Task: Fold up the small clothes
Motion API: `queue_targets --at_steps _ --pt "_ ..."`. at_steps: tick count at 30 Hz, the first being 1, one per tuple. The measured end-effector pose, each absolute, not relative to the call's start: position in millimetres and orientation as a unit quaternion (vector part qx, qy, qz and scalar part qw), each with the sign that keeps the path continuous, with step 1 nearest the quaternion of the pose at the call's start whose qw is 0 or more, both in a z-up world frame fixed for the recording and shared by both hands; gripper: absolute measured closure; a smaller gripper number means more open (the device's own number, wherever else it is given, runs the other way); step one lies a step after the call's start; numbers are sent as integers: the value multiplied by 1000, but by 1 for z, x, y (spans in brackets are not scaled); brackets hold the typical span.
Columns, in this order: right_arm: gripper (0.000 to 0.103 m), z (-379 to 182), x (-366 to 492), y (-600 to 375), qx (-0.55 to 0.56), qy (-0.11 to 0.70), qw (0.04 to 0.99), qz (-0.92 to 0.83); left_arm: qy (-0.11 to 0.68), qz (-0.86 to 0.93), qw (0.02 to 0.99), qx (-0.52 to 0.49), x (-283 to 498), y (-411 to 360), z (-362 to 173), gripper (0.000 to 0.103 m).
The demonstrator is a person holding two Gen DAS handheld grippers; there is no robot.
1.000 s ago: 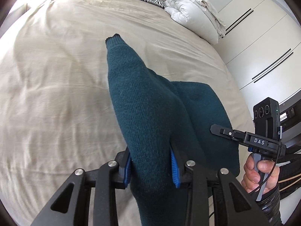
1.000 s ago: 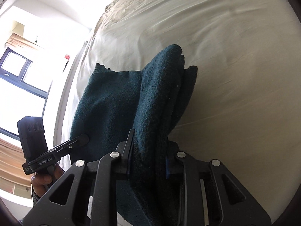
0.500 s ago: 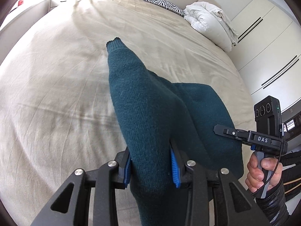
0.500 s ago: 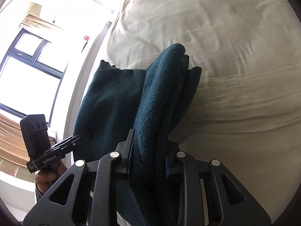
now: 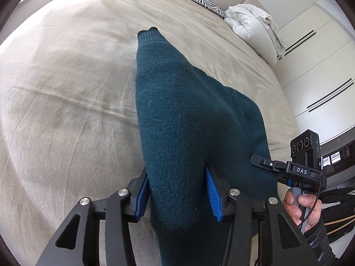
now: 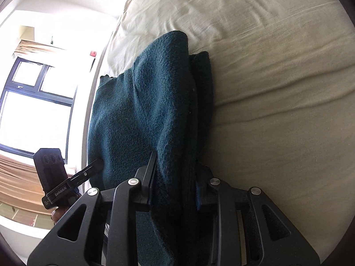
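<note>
Two grippers share one dark green sweater (image 5: 190,119) over the bed (image 5: 66,88), so its doubled edge stays level as you lay it down. Your left gripper (image 5: 177,192) has just been opening, pads slack beside the knit between them; your right gripper (image 6: 175,184) pinches the thick folded layers tight.

Dark teal knit sweater (image 5: 190,128) on beige bed sheet (image 5: 66,88); zebra-striped black-and-white pillow (image 5: 203,1); white duvet (image 5: 255,28); blue ribbed pads (image 5: 214,194).
</note>
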State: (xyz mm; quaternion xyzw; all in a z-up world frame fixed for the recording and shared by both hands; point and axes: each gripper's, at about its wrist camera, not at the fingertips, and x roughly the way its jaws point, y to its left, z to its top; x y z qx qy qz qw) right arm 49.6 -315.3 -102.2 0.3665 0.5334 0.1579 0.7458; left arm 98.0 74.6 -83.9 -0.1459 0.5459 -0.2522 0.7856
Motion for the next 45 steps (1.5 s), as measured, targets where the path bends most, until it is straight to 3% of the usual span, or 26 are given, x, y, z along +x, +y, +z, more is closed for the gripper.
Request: queue_targets --at_steps 4,11,16,18,20,22,32,33,35,38,41,45 --pt "78 -104 50 -324 373 532 744 157 546 -252 785 -148 95 79 -86 54" --pt "76 -114 44 -333 396 519 740 160 540 -251 785 -168 93 90 -89 44" --pt "63 -104 31 -346 401 516 744 143 506 -224 824 -123 73 87 -66 40" --pt "57 -92 20 -354 385 506 762 121 476 -203 851 -87 59 84 -50 32" --pt "51 -80 7 -360 376 493 779 94 435 -184 879 -58 42 80 -33 10" --pt "51 -66 -8 -366 360 480 797 67 392 -164 905 -32 21 75 -14 0" --pt "50 36 -64 -336 151 380 912 -43 212 -57 973 66 -61 48 69 0" --pt "47 49 -72 -330 123 360 923 -53 192 -47 978 74 -68 47 79 0" --pt "24 74 -89 -322 75 312 944 -71 161 -26 983 86 -83 46 94 0" --pt "4 108 -115 -308 40 229 968 -91 164 -2 983 82 -88 48 108 0" --pt "2 136 -132 -306 67 184 977 -85 192 -9 979 65 -86 51 113 0" --pt "2 155 -136 -310 115 199 970 -77 224 -4 973 48 -85 55 109 0"
